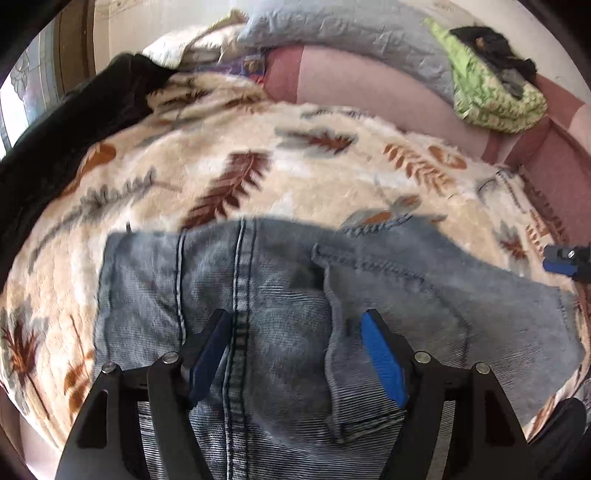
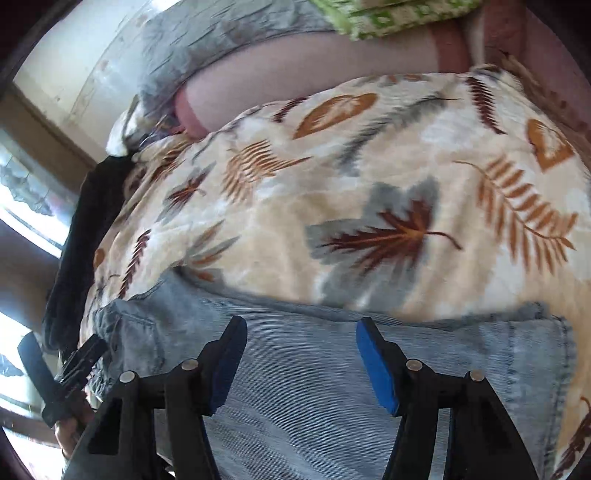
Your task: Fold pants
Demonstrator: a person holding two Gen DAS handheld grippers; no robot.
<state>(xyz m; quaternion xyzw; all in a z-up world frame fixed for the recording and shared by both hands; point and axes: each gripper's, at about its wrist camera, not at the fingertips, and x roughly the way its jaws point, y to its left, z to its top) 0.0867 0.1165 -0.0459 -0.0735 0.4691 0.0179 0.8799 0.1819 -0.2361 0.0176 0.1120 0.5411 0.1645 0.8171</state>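
Pants: faded light-blue denim, darker blue double stitching along seam. Blanket under pants: cream, with rust, maroon and grey leaf and feather print. Beyond blanket: pink cushion, grey pillow, lime-green patterned cloth, black garment. Gripper pads: bright blue on black.

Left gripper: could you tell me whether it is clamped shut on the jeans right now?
No, the left gripper is open, its blue pads spread apart above the jeans.
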